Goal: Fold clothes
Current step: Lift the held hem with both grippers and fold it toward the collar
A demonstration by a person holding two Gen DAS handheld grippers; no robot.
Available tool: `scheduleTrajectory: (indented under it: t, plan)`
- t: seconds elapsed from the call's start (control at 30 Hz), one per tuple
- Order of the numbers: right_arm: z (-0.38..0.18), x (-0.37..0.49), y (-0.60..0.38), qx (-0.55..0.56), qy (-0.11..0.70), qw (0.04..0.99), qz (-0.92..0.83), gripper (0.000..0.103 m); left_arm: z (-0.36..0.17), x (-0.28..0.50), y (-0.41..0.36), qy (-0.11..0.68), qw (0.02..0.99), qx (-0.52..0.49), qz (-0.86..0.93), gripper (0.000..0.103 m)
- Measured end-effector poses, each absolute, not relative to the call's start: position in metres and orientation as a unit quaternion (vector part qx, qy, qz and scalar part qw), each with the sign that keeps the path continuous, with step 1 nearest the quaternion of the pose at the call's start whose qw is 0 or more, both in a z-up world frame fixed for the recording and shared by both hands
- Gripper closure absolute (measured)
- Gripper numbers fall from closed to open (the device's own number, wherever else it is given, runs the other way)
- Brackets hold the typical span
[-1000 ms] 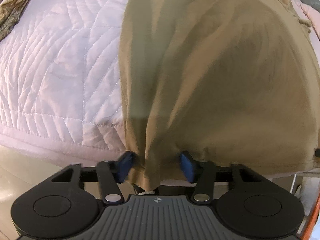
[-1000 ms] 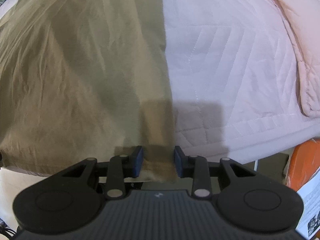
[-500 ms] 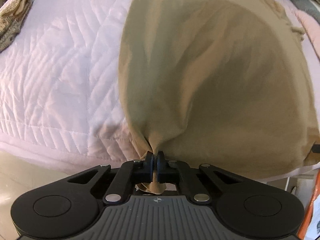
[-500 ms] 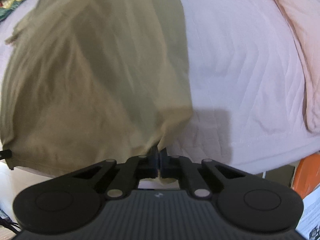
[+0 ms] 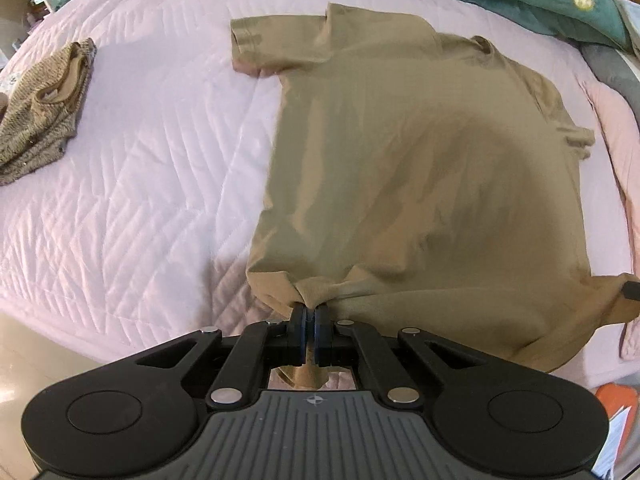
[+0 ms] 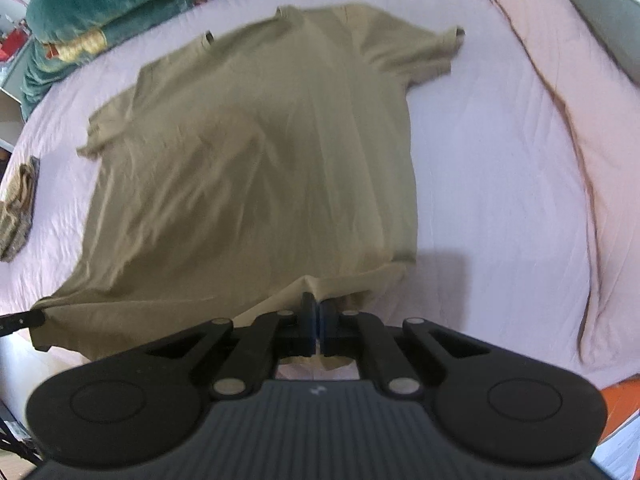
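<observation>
Both hem corners of the tan T-shirt [image 5: 420, 168] are pinched: left gripper [image 5: 308, 316] and right gripper [image 6: 317, 310] pressed together on fabric. Step: bottom-to-collar fold. Next, carry the hem far, evenly.

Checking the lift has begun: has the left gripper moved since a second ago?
Yes. The left gripper, clamped on the shirt hem, has risen away from the quilt.

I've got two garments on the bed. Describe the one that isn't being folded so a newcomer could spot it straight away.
Start from the pale pink quilted bedspread that fills the view. The big plain tan T-shirt lies spread across it, its hem pinched by both grippers. Far off to that shirt's left, near the bed's edge, lies the small knit garment: crumpled, mottled brown and coarse-textured, untouched.
</observation>
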State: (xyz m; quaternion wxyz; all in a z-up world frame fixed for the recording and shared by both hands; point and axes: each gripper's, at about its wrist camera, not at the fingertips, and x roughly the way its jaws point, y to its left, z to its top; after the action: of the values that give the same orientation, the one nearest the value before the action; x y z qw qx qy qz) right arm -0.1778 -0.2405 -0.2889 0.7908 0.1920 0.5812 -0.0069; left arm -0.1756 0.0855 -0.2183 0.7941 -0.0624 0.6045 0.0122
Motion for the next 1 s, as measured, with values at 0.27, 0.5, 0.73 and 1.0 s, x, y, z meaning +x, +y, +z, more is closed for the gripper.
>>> scheduleTrajectory:
  t: [0.27,0.5,0.73,1.0]
  plan:
    - [-0.244,-0.149,-0.27,0.198,0.562,0.803,-0.01,0.101,-0.201,-0.125,0.087,0.599,0.797,-0.072,0.024,0.099]
    - [-0.219,-0.095,-0.278,0.183,0.544,0.818,-0.021,0.101,-0.184,-0.053,0.09,0.587,0.807,-0.069,0.02,0.099]
    - [-0.201,-0.03,-0.28,0.182,0.549,0.814,-0.057,0.101,-0.174,0.051,0.101,0.596,0.798,-0.088,-0.004,0.099]
    - [-0.21,0.057,-0.288,0.171,0.563,0.805,-0.073,0.101,-0.191,0.168,0.091,0.625,0.777,-0.069,-0.025,0.098]
